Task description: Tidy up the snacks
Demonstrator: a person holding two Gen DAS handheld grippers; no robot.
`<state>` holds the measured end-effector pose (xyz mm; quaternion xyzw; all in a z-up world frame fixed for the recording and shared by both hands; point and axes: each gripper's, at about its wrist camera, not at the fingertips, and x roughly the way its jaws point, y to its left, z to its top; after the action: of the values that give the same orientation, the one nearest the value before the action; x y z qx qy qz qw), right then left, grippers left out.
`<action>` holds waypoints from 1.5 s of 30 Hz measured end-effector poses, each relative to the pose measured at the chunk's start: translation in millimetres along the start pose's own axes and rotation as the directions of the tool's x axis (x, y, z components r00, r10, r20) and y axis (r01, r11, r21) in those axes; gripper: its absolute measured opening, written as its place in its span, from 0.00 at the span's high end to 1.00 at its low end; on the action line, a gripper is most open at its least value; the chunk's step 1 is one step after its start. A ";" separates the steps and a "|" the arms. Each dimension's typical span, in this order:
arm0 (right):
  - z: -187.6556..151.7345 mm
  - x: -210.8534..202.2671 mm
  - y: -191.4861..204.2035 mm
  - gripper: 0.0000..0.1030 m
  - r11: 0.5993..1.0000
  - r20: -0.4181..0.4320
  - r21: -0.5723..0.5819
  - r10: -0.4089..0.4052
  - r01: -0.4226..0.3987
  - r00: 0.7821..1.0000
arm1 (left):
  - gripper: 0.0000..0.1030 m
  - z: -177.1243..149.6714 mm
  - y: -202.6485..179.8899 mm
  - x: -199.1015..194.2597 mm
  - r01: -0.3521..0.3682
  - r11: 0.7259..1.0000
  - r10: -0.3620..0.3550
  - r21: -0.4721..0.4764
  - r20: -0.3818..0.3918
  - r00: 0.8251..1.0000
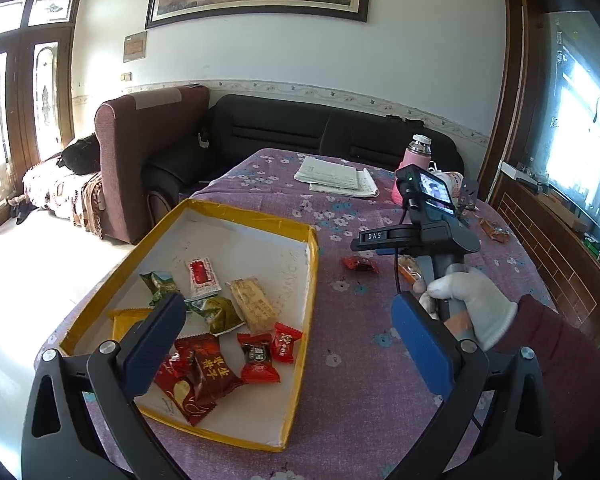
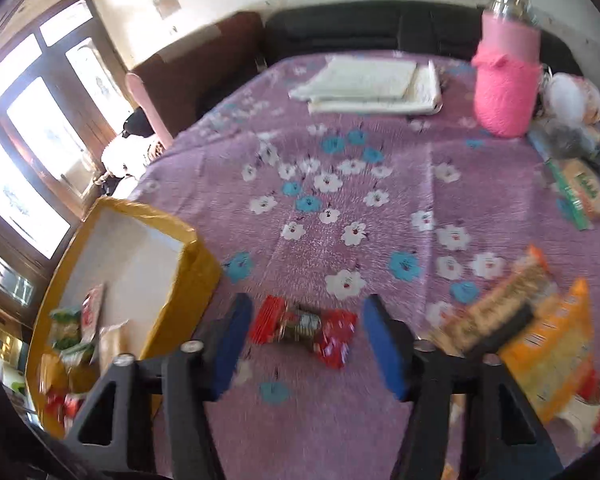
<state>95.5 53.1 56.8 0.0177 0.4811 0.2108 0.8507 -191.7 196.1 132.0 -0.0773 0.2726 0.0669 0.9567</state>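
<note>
A white box with a yellow rim (image 1: pixel 236 212) lies on the purple flowered cloth and holds several wrapped snacks (image 1: pixel 252 304). My left gripper (image 1: pixel 288 340) hovers open over the box's near right corner, holding nothing. A red-wrapped candy (image 2: pixel 304 328) lies on the cloth just right of the box (image 2: pixel 196 264). My right gripper (image 2: pixel 308 336) points down at it with a blue finger on each side; a gap shows at the right pad. In the left wrist view the same candy (image 1: pixel 360 264) lies beyond the right tool, which a gloved hand (image 1: pixel 472 304) holds.
More loose snacks lie to the right: orange packets (image 2: pixel 540 340), a beige bar (image 2: pixel 496 308) and a green-and-yellow pack (image 2: pixel 584 192). A pink flask (image 2: pixel 508 76) and stacked papers (image 2: pixel 364 84) stand at the table's far side. Sofas sit beyond the table.
</note>
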 end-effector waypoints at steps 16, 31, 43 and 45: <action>-77.4 -79.4 -19.2 0.67 0.987 -0.084 -0.023 0.154 -0.157 0.984 | 0.00 -12.4 27.7 22.3 0.079 0.994 -0.082 -0.075 -0.035 0.996; -102.7 -145.5 -220.3 0.34 0.919 0.160 0.387 -0.151 0.079 0.975 | 0.00 -11.7 -40.5 7.2 0.115 0.993 -0.112 0.037 -0.067 0.991; -90.7 -88.3 -153.9 0.54 0.986 0.037 0.049 -0.161 0.159 0.986 | 0.00 -4.5 -48.8 -3.3 0.054 0.996 -0.051 0.067 -0.053 0.997; -95.1 -81.6 -145.7 0.69 0.977 0.010 0.019 -0.211 0.211 0.977 | 0.00 -5.1 -48.4 -2.1 0.056 0.996 -0.052 0.066 -0.061 0.997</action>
<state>30.2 -126.7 38.1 -0.0247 0.4770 0.1150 0.8710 -187.9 147.7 134.2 -0.0545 0.3008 0.0293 0.9517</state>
